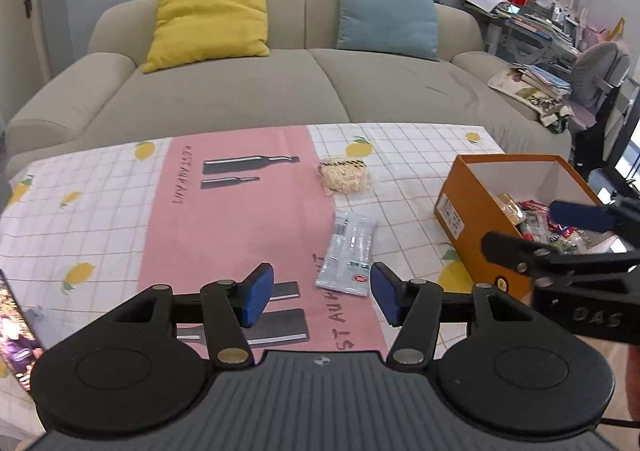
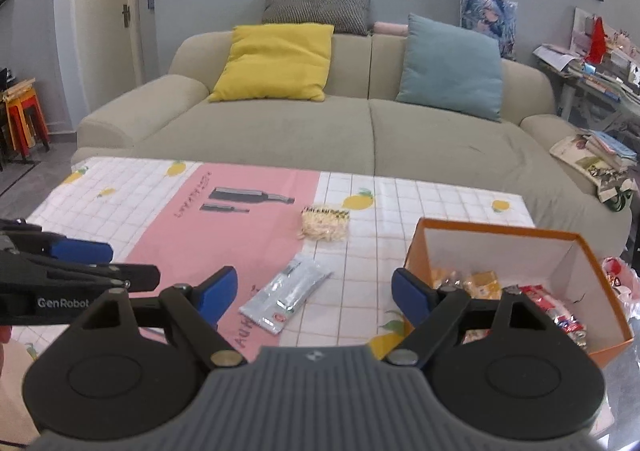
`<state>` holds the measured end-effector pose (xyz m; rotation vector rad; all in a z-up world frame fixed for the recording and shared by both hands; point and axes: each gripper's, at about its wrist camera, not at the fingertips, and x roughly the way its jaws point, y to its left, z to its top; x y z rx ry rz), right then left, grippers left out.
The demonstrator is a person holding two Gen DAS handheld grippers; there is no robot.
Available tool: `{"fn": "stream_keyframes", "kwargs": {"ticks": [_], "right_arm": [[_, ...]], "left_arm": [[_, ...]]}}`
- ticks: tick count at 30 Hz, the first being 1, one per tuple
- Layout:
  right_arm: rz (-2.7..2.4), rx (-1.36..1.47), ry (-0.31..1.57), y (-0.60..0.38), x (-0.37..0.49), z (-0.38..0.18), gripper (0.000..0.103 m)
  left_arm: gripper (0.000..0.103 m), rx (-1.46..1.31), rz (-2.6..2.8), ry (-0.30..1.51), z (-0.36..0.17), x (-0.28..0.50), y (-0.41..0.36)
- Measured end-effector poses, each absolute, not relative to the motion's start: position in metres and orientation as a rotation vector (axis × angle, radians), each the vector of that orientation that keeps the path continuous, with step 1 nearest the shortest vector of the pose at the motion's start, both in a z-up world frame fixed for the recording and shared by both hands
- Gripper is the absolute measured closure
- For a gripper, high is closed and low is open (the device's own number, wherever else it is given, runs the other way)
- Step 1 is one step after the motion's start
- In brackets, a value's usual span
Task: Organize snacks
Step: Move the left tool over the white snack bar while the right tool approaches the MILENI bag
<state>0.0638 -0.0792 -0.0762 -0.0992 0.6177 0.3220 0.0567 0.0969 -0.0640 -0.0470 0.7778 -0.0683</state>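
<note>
A beige sofa (image 2: 360, 131) is seen beyond the table, which is covered by a lemon-print tablecloth (image 1: 100, 219). At the right near corner an orange box (image 1: 464, 207) is filled with wrapped snacks (image 2: 536, 299). A silver-blue packet (image 1: 350, 251) lies left of it, and a noodle snack pack (image 1: 345, 175) farther back. The left gripper (image 1: 322, 299) and right gripper (image 2: 314, 291) are held spread apart, nothing between their blue pads.

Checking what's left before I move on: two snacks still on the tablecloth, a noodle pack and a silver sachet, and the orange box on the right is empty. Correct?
Not quite: the orange box is not empty; the right wrist view shows several wrapped snacks inside. The noodle pack and silver sachet do lie on the tablecloth.
</note>
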Motion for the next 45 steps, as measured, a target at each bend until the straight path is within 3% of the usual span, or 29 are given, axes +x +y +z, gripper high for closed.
{"fn": "stream_keyframes", "kwargs": {"ticks": [5,10,16,23,28,31,33,45], "right_arm": [[0.328,-0.125,0.652,-0.076,0.075,-0.102,0.041],[0.326,-0.140,0.697,-0.073,0.095,-0.132,0.053],[0.321,-0.166,0.714,-0.069,0.124,-0.160,0.053],[0.297,-0.161,0.766,-0.071,0.161,-0.187,0.042],[0.289,-0.131,0.806,-0.073,0.181,-0.206,0.041],[0.268,-0.117,0.831,-0.075,0.189,-0.217,0.048],[0.264,-0.118,0.860,-0.077,0.193,-0.226,0.062],[0.279,-0.101,0.890,-0.085,0.196,-0.243,0.062]], "left_arm": [[0.037,-0.036,-0.094,0.795,-0.081,0.066,0.095],[0.021,-0.027,-0.111,0.823,-0.098,0.082,0.094],[0.016,-0.027,-0.118,0.839,-0.120,0.109,0.092],[0.015,-0.023,-0.140,0.847,-0.145,0.140,0.093],[0.015,-0.017,-0.194,0.876,-0.164,0.162,0.093],[0.015,-0.015,-0.234,0.910,-0.177,0.177,0.091],[0.015,-0.008,-0.242,0.927,-0.184,0.186,0.088],[0.015,0.074,-0.294,0.966,-0.218,0.222,0.063]]}}
